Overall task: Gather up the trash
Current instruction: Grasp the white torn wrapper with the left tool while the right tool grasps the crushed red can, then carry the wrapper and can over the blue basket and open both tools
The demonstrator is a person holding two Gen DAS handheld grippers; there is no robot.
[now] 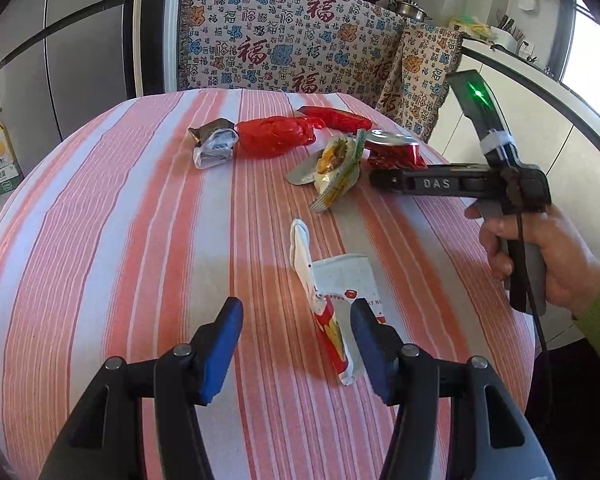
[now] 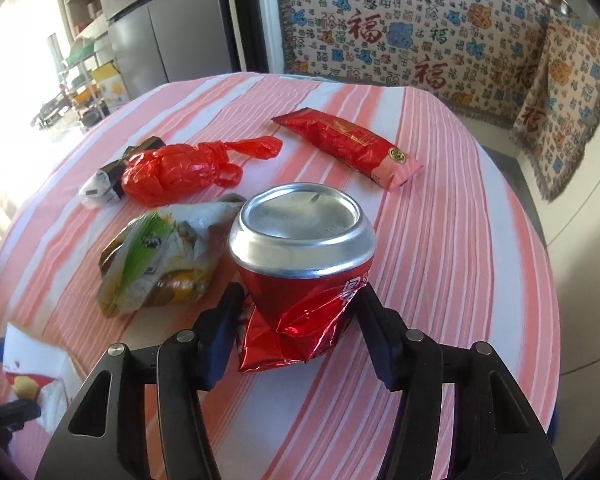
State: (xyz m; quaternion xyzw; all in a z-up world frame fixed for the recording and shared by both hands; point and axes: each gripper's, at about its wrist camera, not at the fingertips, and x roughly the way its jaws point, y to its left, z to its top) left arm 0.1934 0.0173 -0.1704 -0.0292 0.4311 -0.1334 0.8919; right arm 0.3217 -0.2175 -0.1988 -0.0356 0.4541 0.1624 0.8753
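Trash lies on a round table with a pink striped cloth [image 1: 140,208]. My right gripper [image 2: 298,320] stands around a crushed red can [image 2: 300,256], its fingers touching both sides; the can also shows in the left wrist view [image 1: 392,148]. My left gripper [image 1: 296,340] is open, with a white and red paper wrapper [image 1: 332,300] between its fingers. Farther off lie a green and yellow snack bag [image 2: 156,264], a knotted red plastic bag [image 2: 180,172], a long red wrapper [image 2: 348,148] and a crumpled grey and white packet [image 1: 214,146].
A patterned cloth with red characters [image 1: 292,36] covers furniture behind the table. A grey fridge [image 1: 60,60] stands at the left. A white counter [image 1: 540,92] with pans and utensils runs along the right.
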